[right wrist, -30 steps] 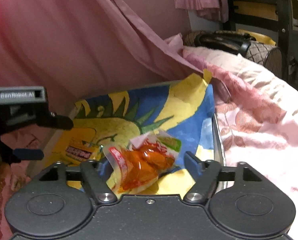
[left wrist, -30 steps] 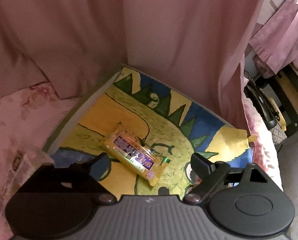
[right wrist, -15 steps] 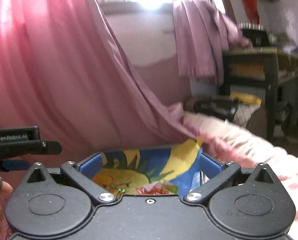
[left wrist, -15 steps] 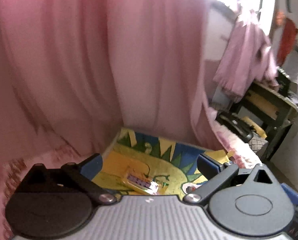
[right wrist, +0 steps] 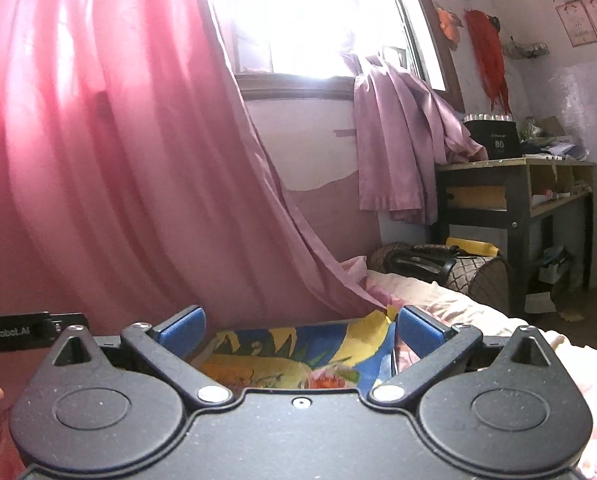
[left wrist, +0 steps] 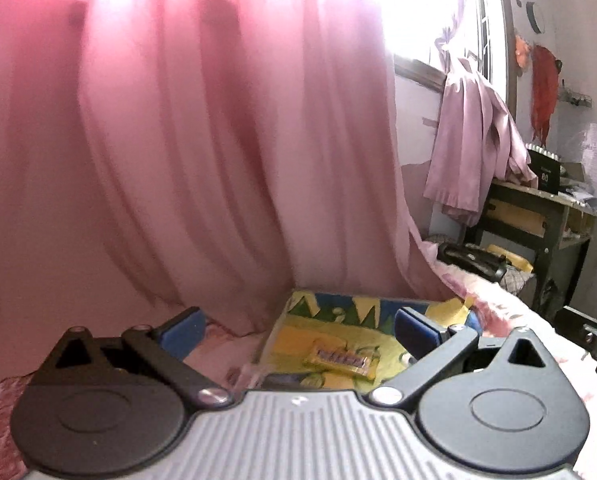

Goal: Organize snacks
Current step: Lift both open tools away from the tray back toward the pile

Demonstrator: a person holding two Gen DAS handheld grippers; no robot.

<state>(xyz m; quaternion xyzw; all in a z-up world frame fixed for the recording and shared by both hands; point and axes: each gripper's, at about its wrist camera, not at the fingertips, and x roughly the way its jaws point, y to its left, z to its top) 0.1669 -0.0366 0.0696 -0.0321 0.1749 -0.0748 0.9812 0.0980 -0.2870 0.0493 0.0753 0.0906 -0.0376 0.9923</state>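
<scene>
Two hand-held grippers, left and right, I am holding spread and empty above the yellow rectangular snack packet.

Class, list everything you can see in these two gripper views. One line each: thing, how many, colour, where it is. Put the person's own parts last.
Snack bar: one, yellow wrapper with purple label, lying on the painted tray.
Snack pouch: one, orange-red, on the tray, mostly hidden behind the gripper body.
Painted tray: one, yellow, green and blue picture, on the bed.
Bedcover: one, pink floral, under the tray.
Curtain: one, pink, behind the tray.
Tied curtain: one, lilac, by the window.
Desk: one, dark frame, far right.
Handbag: one, dark, beside the desk.
Left gripper: blue pads, open, empty.
Right gripper: blue pads, open, empty.
</scene>
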